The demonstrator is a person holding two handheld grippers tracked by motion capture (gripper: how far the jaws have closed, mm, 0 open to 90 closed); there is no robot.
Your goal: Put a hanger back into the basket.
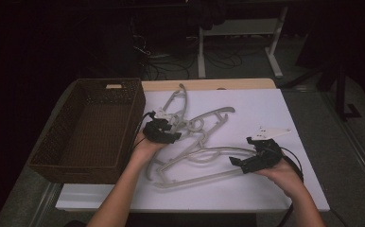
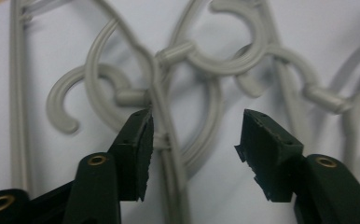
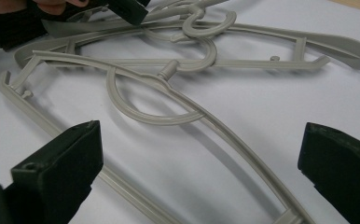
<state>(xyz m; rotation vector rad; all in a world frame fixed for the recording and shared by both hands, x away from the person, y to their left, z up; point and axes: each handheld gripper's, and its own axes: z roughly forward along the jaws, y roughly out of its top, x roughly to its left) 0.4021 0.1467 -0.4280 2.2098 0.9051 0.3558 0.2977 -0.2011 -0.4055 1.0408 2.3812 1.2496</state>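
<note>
High view: nearest hanger (image 1: 204, 165) lies left-right; left tongs (image 1: 164, 132) unclenched astride a hanger arm, right tongs (image 1: 242, 163) released

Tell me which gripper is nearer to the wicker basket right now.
Left. The left gripper sits just beside the wicker basket's right wall, over the tangled grey hangers. The right gripper is farther off, on the hangers' far side.

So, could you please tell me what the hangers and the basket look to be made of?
Hangers: probably moulded plastic, matte grey, with thin ribbed arms and one-piece hooks. Basket: seemingly woven wicker or rattan, dark brown, with a visible weave texture on its walls.
</note>
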